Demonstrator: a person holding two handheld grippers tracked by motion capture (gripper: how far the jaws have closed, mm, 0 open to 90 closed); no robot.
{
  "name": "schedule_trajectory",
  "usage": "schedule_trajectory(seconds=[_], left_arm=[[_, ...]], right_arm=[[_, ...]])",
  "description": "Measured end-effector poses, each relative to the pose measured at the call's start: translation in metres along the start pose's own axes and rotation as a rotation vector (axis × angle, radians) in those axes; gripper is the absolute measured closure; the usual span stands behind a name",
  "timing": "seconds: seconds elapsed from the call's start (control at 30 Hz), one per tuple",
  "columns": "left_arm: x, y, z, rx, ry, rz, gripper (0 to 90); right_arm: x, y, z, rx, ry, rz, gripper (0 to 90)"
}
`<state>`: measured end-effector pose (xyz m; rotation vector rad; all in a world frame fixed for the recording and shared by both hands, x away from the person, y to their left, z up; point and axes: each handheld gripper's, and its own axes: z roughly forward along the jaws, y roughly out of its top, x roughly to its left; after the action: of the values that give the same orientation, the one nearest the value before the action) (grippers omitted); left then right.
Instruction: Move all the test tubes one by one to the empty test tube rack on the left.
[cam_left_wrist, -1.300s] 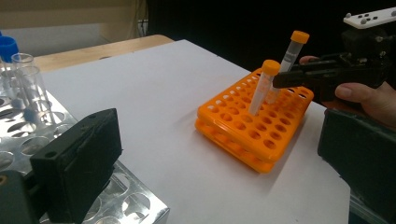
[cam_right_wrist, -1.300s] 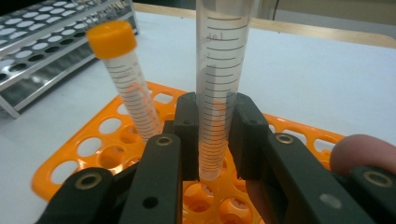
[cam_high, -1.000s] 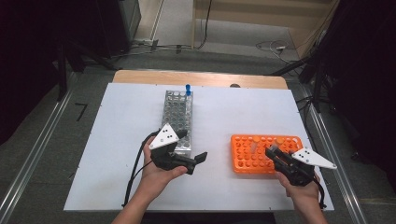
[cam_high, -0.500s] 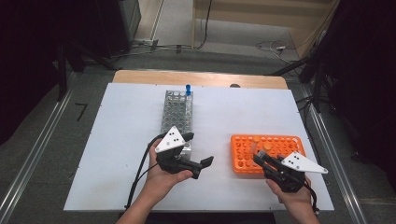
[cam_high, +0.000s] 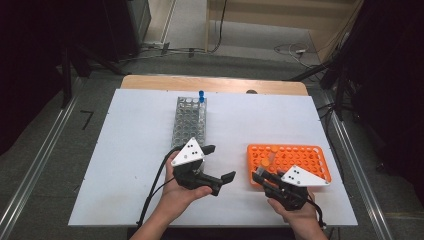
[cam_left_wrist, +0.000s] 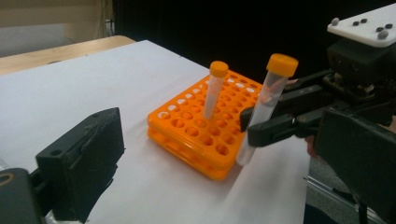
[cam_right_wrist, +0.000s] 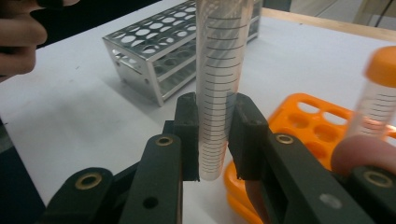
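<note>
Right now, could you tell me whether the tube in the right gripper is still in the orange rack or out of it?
Out. The tube hangs clamped in the right gripper, its tip beside the orange rack, outside the holes.

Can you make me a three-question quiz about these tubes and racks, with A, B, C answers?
1. Where is the blue-capped tube?
A. in the metal rack's far end
B. in the orange rack
C. lying on the table

2. What colour is the cap of the tube in the right gripper?
A. blue
B. orange
C. white

3. How is the left gripper?
A. shut on a tube
B. shut on the metal rack
C. open, holding nothing

Answers:
1 A: the high view shows the blue cap standing up from the metal rack's far end.
2 B: the left gripper view shows an orange cap on the held tube.
3 C: its jaws stand apart with nothing between them in the high view.
</note>
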<state>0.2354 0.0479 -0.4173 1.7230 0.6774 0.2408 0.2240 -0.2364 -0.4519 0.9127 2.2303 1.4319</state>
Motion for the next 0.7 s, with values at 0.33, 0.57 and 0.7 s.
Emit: schedule_trajectory(seconds=[0.33,0.57,0.7], left_arm=[[-0.02,0.0,0.01,0.009,-0.076,0.048,23.5],[-0.026,-0.005,0.023,0.048,-0.074,0.068,43.4],[-0.029,-0.006,0.027,0.066,-0.09,0.092,54.1]], right_arm=[[0.023,0.001,0.017,0.032,0.059,-0.048,72.3],[0.03,0.0,0.02,0.036,0.097,-0.077,72.3],[0.032,0.0,0.019,0.033,0.116,-0.089,72.3]])
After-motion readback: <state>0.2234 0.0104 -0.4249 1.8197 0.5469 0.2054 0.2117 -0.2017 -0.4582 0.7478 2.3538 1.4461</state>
